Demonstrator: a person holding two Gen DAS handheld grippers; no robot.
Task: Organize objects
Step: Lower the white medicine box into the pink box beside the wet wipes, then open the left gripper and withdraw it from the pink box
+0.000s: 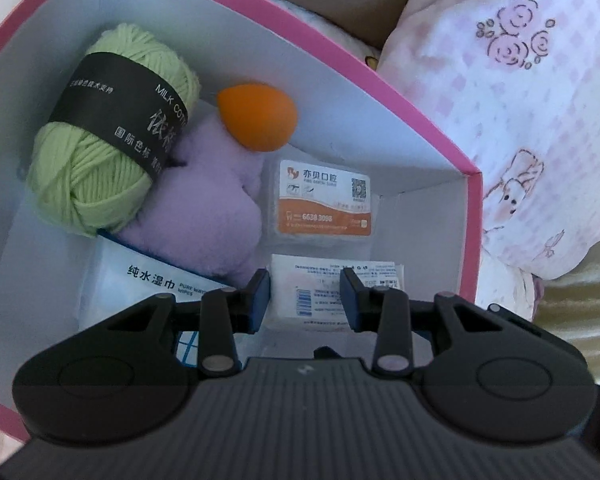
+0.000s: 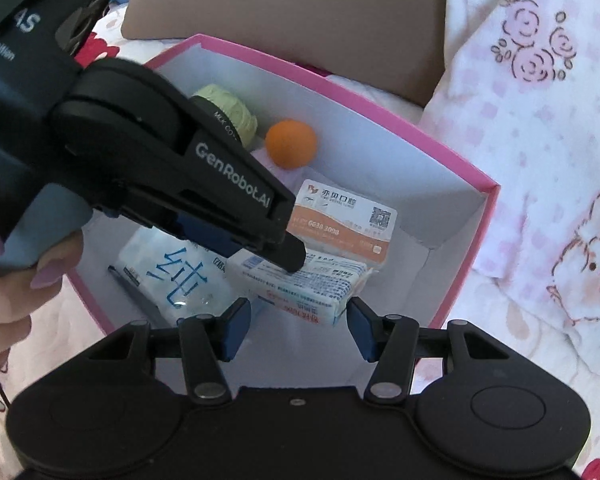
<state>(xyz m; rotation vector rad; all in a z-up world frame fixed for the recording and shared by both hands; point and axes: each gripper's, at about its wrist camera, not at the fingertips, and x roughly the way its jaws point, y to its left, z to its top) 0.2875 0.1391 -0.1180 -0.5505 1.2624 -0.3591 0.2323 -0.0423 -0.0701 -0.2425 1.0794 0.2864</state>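
Observation:
A pink-rimmed white box (image 1: 440, 136) (image 2: 452, 160) holds a green yarn ball (image 1: 112, 128) (image 2: 228, 114), an orange sponge egg (image 1: 258, 118) (image 2: 291, 144), a purple plush (image 1: 204, 208), an orange-and-white card case (image 1: 324, 204) (image 2: 348, 220), a wet wipes pack (image 1: 148, 288) (image 2: 176, 276) and a small tissue pack (image 1: 328, 292) (image 2: 304, 288). My left gripper (image 1: 305, 294) is open, reaching into the box just above the tissue pack; it also shows in the right wrist view (image 2: 288, 256). My right gripper (image 2: 298, 328) is open and empty at the box's near edge.
The box sits on a bed with pink floral bedding (image 2: 540, 160). A pillow (image 1: 520, 100) lies to the right. A brown cardboard flap (image 2: 284, 8) stands behind the box. A dark pen-like item (image 2: 140, 296) lies beside the wipes.

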